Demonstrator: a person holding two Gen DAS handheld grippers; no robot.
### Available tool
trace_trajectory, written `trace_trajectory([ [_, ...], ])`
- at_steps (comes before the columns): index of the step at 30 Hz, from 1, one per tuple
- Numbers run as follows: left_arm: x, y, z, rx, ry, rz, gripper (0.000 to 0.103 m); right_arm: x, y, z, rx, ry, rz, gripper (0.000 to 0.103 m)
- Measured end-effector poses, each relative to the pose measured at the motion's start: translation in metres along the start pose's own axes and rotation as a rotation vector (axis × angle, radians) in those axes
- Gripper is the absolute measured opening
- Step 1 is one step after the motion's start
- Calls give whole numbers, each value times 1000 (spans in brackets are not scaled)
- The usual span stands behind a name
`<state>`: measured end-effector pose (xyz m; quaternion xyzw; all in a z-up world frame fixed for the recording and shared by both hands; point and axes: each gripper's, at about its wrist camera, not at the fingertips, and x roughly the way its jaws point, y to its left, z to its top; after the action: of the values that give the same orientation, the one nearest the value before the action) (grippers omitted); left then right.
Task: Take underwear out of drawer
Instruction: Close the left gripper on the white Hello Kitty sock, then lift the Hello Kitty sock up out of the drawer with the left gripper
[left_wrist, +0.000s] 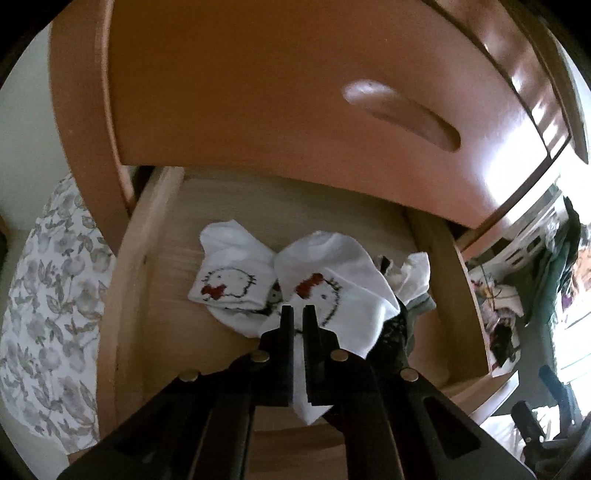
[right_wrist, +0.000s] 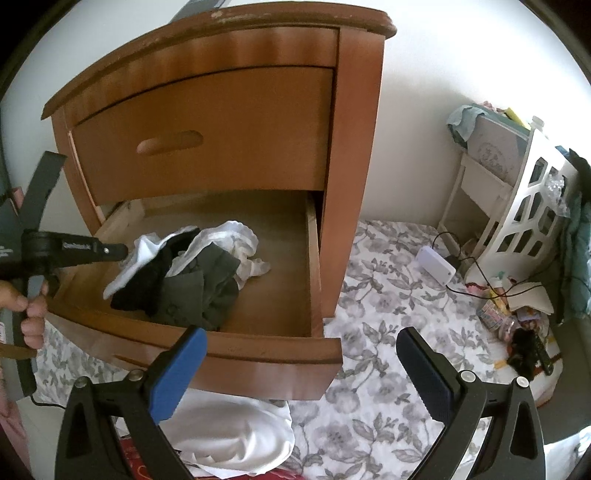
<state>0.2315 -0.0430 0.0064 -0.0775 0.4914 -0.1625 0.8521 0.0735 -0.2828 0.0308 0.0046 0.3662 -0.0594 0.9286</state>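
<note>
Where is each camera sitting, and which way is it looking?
Left wrist view: on the left gripper, looking down into the open drawer; its black fingers pinch the white cat-face garment.
Right wrist view: on the right gripper, outside the nightstand, looking at its front; its blue-padded fingers stand apart and empty, and a hand shows at the left edge.
Shared: the drawer, the clothes pile, and the left gripper.

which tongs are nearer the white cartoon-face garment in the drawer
Left. The left tongs are shut on the white cartoon-face garment inside the drawer; the right tongs hang open outside its front.
</note>
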Motion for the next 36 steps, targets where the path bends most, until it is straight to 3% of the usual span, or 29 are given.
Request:
trace_trajectory([
  [5,-3,11,1,-28,-17,-5,4,4,3,0,-5,13,-3,103],
  [11,-3,-3,1,18,-3,-57,4,6,8,-1,-16,20,-3,103],
  [14,1,-16,4,52,9,-62,18,5,11,-1,-23,22,1,103],
  [16,3,-25,5,74,6,-68,41,5,11,-2,-26,23,1,103],
  [18,5,-34,5,103,3,-74,42,4,11,-2,-25,23,-2,103],
  [24,20,-54,4,211,40,21,42,4,11,-2,-24,24,1,103],
  [27,23,-50,4,194,40,44,40,4,12,-2,-27,25,4,103],
  [31,25,-38,4,150,38,33,14,4,12,-2,-27,26,4,103],
  [36,20,-17,4,63,16,-21,6,4,11,-3,-24,28,8,103],
])
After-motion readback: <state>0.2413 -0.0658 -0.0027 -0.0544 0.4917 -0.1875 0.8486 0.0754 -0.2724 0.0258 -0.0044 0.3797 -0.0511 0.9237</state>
